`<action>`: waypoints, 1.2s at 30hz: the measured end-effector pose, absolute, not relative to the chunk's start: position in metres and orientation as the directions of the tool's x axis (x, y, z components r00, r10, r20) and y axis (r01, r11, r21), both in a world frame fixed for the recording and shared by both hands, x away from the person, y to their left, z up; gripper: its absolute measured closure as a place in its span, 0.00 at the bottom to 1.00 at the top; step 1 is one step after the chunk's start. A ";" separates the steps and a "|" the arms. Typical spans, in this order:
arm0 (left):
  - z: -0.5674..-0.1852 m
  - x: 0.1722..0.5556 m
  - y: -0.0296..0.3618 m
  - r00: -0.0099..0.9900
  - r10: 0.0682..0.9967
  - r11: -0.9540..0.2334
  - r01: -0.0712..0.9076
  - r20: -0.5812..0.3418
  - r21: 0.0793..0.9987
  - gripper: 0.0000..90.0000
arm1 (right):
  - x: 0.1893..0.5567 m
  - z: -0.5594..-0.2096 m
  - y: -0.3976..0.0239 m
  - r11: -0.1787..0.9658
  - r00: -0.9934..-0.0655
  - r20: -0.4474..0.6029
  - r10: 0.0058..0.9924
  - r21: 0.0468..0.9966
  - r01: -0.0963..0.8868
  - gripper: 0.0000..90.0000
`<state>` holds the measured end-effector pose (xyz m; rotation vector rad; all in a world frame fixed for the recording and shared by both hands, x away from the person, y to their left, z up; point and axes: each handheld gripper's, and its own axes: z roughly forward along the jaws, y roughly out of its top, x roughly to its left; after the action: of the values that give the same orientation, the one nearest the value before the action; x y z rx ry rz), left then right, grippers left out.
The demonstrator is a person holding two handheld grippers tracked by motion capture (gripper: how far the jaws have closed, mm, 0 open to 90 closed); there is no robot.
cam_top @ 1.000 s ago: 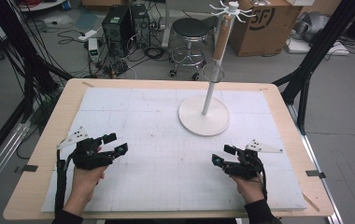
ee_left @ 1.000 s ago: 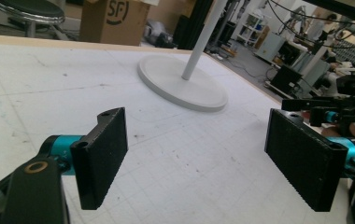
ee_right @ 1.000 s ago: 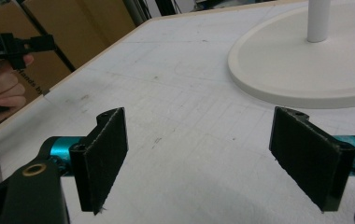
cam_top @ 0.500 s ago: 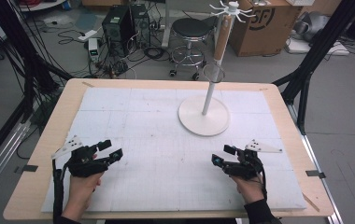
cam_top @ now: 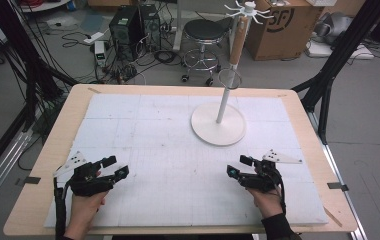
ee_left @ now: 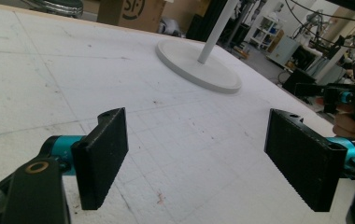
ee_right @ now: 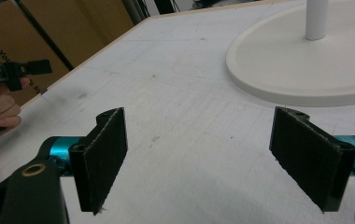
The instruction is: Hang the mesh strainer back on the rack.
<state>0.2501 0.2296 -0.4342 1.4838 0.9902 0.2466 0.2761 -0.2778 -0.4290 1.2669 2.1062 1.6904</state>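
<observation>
Nothing begun: left tool lower left and right tool lower right both released, empty, low over tabletop; stand upper centre untouched

Even, diffuse light is cast from overhead; only faint shadows are seen beneath the jaws. The white mat is rendered bright, nearly washed out. Beyond the jaws, the background is softened and blurred.
</observation>
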 end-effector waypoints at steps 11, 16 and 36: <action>-0.438 0.250 0.228 0.598 0.694 0.143 0.431 -0.401 0.891 0.25 | 0.276 -0.429 -0.278 0.002 -0.629 0.365 0.686 0.864 0.504 0.21; -0.442 0.250 0.228 0.595 0.691 0.147 0.440 -0.411 0.886 0.25 | 0.276 -0.429 -0.278 0.003 -0.629 0.364 0.687 0.864 0.503 0.21; -0.445 0.252 0.229 0.582 0.693 0.154 0.456 -0.424 0.877 0.25 | 0.276 -0.429 -0.278 0.002 -0.628 0.366 0.686 0.863 0.506 0.20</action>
<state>0.2517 0.2293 -0.4451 1.4824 1.0292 0.2229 0.2758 -0.2781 -0.4293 1.2676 2.1042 1.6900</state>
